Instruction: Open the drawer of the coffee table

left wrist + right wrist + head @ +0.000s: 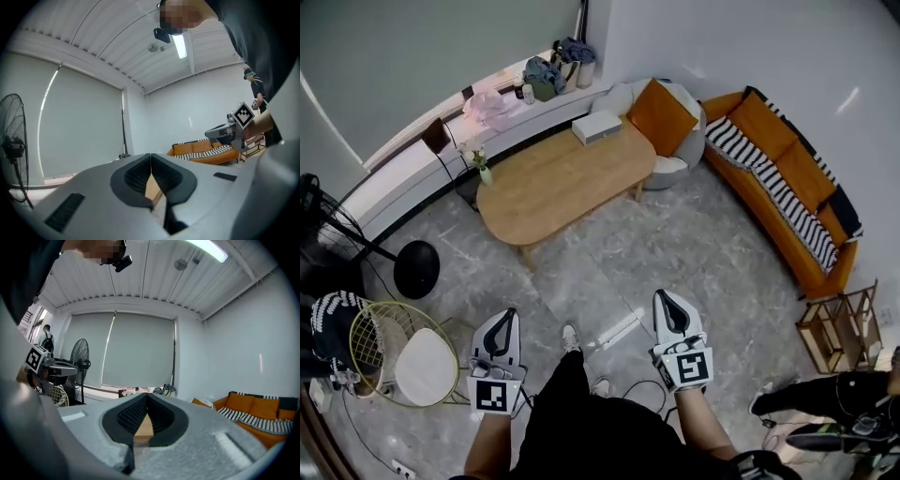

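Grey floor (pixel 675 253) lies open between the coffee table (pixel 562 178) and left gripper (pixel 510 314) and right gripper (pixel 662 296), jaws pressed together.

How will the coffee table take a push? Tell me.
The table is probably stiff and fairly heavy: broad wooden top. It would likely slide rather than tip, being low and wide on a glossy floor. The box on it might shift.

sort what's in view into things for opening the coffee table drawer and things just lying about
For the job: coffee table (its drawer is not visible from here), left gripper, right gripper, both shut and empty.

Just lying about: orange sofa, white box on the tabletop, small vase, standing fan, wire chair, power strip on the floor.
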`<control>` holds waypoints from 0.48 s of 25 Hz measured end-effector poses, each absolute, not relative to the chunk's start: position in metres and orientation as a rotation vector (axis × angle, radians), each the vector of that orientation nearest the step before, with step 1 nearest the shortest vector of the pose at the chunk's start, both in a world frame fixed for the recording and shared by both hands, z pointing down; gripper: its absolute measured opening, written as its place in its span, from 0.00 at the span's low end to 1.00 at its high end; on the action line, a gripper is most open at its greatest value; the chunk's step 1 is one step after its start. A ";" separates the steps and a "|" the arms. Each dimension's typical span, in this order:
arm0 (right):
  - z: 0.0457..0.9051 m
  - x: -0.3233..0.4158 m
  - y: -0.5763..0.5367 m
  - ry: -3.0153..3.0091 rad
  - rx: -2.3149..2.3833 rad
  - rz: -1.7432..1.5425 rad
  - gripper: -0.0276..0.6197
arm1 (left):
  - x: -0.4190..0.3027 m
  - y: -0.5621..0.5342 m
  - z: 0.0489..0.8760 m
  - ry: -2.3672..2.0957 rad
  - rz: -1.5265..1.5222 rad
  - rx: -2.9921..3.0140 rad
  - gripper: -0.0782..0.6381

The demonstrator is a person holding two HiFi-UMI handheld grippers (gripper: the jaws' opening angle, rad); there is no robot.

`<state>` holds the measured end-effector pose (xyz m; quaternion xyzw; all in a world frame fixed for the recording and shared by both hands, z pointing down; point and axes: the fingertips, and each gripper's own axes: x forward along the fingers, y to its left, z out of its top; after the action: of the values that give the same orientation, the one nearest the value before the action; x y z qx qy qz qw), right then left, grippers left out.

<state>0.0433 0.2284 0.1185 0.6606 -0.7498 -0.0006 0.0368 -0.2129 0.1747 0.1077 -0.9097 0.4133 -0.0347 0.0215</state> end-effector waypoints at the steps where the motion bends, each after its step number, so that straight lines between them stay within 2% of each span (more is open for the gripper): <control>1: 0.115 0.042 0.210 -2.306 2.021 -0.015 0.05 | -0.212 0.158 0.108 1.279 -0.098 -2.826 0.12; 6: 0.092 0.041 0.129 -2.289 2.026 -0.082 0.05 | -0.200 0.078 0.103 1.227 -0.049 -2.868 0.12; 12: 0.084 0.043 0.084 -2.225 2.069 -0.095 0.05 | -0.187 0.020 0.102 1.119 -0.003 -2.917 0.12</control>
<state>0.0431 0.0837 0.0842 0.6798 -0.7310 -0.0313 0.0510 -0.1865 0.0201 0.1023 -0.9336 0.3582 -0.0008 0.0085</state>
